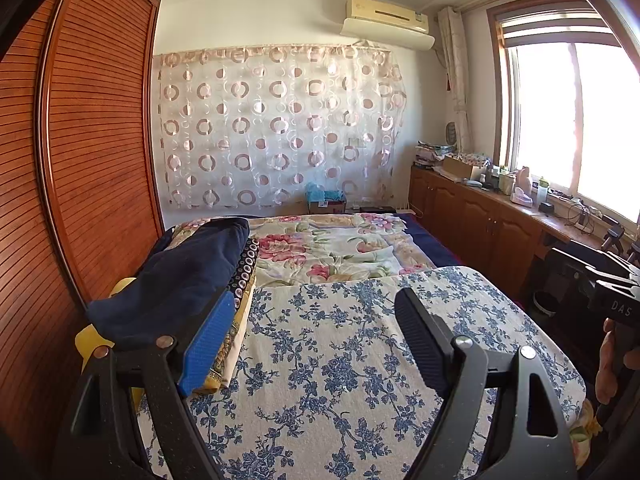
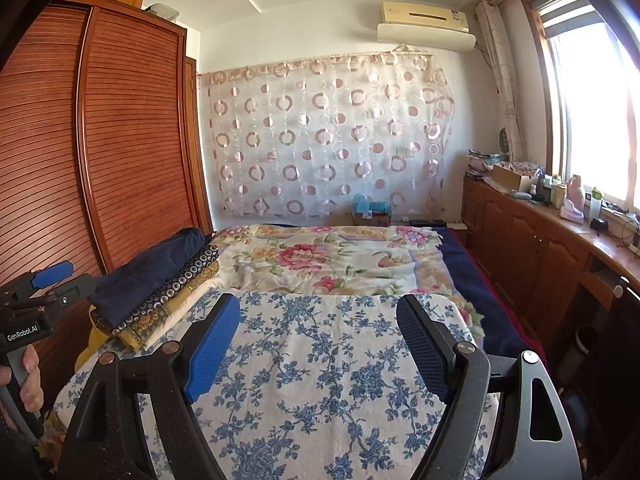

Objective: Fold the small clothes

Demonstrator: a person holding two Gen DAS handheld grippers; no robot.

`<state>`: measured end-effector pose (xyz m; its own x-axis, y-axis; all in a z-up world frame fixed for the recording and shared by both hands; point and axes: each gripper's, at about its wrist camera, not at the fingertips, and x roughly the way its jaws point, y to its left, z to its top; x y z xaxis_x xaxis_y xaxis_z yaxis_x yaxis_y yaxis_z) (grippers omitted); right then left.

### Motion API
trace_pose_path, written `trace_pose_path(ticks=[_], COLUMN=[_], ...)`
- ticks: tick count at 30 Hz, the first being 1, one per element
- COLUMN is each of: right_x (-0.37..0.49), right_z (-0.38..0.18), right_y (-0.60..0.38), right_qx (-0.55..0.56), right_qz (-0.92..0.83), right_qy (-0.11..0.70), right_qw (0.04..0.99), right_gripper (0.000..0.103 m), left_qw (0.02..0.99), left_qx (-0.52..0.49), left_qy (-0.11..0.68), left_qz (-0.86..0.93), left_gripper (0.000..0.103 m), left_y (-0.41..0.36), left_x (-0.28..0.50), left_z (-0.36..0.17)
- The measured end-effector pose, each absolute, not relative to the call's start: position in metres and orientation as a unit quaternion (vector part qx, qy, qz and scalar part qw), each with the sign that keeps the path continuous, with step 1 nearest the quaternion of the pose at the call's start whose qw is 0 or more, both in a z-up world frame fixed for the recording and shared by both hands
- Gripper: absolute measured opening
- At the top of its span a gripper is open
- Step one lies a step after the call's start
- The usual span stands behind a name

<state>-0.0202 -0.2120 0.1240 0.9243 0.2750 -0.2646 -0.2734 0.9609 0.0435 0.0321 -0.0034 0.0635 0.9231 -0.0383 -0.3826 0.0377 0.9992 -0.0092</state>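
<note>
A stack of folded clothes (image 1: 180, 288) lies at the left of the bed, a navy garment on top, a black circle-patterned one and a yellow one under it; it also shows in the right wrist view (image 2: 160, 280). My left gripper (image 1: 316, 320) is open and empty above the white cloth with blue flowers (image 1: 340, 360), its left finger close beside the stack. My right gripper (image 2: 320, 324) is open and empty above the same cloth (image 2: 320, 360). The left gripper's body shows at the left edge of the right wrist view (image 2: 36, 304).
A floral bedspread (image 2: 320, 260) covers the bed beyond the cloth. A slatted wooden wardrobe (image 1: 88, 140) stands at the left. Wooden cabinets with clutter on top (image 2: 540, 232) run along the right under the window. A small box (image 2: 372, 212) sits by the far wall.
</note>
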Motion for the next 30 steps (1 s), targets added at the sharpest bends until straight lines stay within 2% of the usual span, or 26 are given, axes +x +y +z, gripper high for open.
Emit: trace_pose_path(ticks=[30], right_x=[-0.0119], right_z=[0.1215], right_y=[-0.2164], right_qx=[0.004], right_qz=[0.14], right_qy=[0.135], right_qw=[0.981], right_gripper=[0.082], left_qw=[0.981], left_qx=[0.002], left_qy=[0.195], left_qz=[-0.018], left_gripper=[0.083], left_y=[-0.0035], left_x=[0.0315], left_z=[0.0637])
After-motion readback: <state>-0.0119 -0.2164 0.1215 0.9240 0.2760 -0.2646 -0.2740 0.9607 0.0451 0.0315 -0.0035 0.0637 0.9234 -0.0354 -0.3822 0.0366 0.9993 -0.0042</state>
